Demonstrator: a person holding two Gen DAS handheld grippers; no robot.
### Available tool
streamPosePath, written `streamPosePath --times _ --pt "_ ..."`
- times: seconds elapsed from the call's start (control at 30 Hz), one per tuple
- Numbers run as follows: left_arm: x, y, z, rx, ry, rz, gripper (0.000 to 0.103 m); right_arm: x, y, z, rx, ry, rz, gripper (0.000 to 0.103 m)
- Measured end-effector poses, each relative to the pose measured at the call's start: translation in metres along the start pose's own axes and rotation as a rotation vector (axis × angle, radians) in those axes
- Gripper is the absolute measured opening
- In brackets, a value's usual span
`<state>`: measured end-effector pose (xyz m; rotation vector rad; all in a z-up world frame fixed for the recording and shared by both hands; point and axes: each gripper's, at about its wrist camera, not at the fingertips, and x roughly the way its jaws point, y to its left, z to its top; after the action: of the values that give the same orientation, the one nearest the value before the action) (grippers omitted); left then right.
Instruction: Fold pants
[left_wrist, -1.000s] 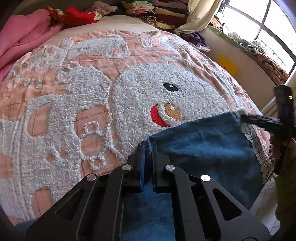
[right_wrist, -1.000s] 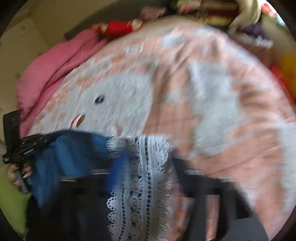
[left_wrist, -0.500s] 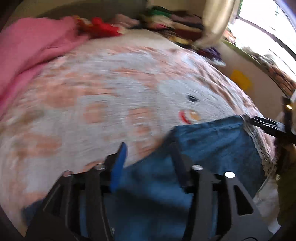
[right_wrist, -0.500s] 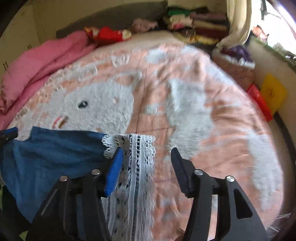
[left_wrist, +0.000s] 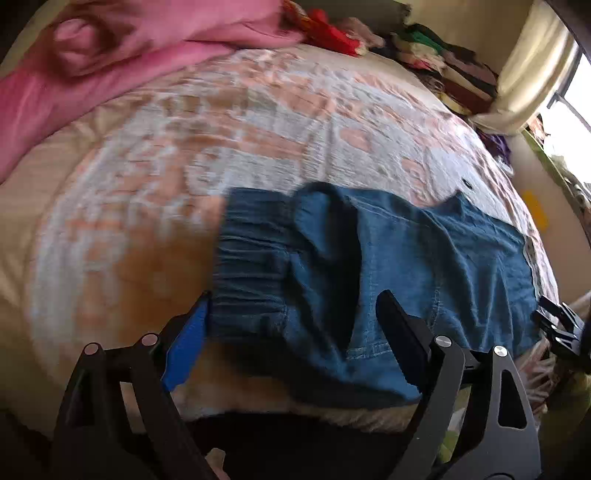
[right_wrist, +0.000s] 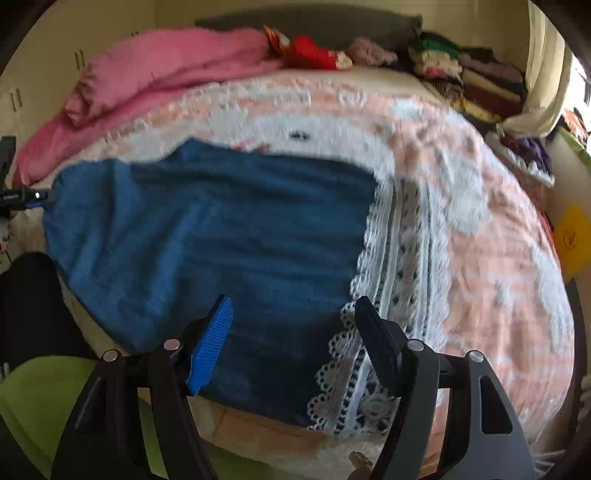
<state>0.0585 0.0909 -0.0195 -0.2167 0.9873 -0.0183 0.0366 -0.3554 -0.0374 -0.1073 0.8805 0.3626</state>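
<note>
Blue denim pants (left_wrist: 388, 266) lie flat near the front edge of the bed, elastic waistband (left_wrist: 251, 266) at the left end and white lace hem (right_wrist: 399, 295) at the right. My left gripper (left_wrist: 291, 317) hovers over the waistband end, its jaws opening, pads off the cloth. My right gripper (right_wrist: 295, 321) hangs over the hem end, jaws likewise opening, the cloth below them but not pinched. The left gripper's tip (right_wrist: 26, 195) shows at the left edge of the right wrist view, and the right gripper's tip (left_wrist: 557, 325) at the right edge of the left wrist view.
A peach and white tufted bedspread (right_wrist: 480, 229) covers the bed. A pink blanket (right_wrist: 166, 74) is heaped at the back left, a red toy (right_wrist: 310, 51) and stacked folded clothes (right_wrist: 472, 85) at the back right. A yellow item (right_wrist: 572, 236) sits by the wall. Green clothing (right_wrist: 40, 398) shows near me.
Both grippers have let go of the pants and opened. The pants now lie on the bed. The left gripper swung to the waistband end; the right drew back over the hem.
</note>
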Motion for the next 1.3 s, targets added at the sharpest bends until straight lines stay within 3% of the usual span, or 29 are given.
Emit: streamPosePath --times 0.03,0.07,0.13,0.27,0.4,0.53,0.63,0.7,0.87,1.07,1.3 --pt "0.004 -0.002 -0.001 0.015 -0.002 0.061 0.036 0.002 -0.001 -0.001 0.007 0.009 0.0 0.068" --pt "0.0 0.001 -0.002 0.02 -0.014 0.076 0.035 0.003 -0.002 -0.003 0.012 0.019 0.004 0.068" --pt "-0.014 0.015 -0.005 -0.016 -0.034 0.018 0.035 0.001 -0.003 -0.007 0.008 0.039 0.012 0.07" --pt "-0.021 0.028 -0.011 -0.013 -0.035 0.031 0.035 0.001 -0.002 -0.018 0.002 0.058 0.018 0.071" --pt "-0.013 0.026 -0.018 -0.005 -0.015 0.053 0.041 0.001 0.0 -0.02 -0.007 0.063 0.0 0.071" --pt "-0.049 0.007 -0.01 0.062 -0.121 0.118 0.054 -0.021 -0.003 -0.016 0.02 0.001 0.026 0.07" --pt "-0.067 -0.018 -0.007 0.109 -0.179 0.095 0.068 -0.038 -0.001 -0.013 0.018 -0.056 0.029 0.07" --pt "-0.064 -0.042 -0.008 0.161 -0.177 0.059 0.07 -0.04 0.001 -0.01 0.015 -0.065 0.022 0.07" --pt "-0.032 -0.117 -0.01 0.327 -0.119 -0.056 0.082 -0.035 0.011 -0.006 0.002 -0.061 0.036 0.07" --pt "0.012 -0.162 -0.011 0.447 -0.044 -0.05 0.09 -0.022 0.025 -0.007 -0.013 -0.034 0.029 0.071" --pt "0.058 -0.172 -0.033 0.52 0.071 0.015 0.091 -0.002 0.027 -0.014 0.003 0.037 0.001 0.072"
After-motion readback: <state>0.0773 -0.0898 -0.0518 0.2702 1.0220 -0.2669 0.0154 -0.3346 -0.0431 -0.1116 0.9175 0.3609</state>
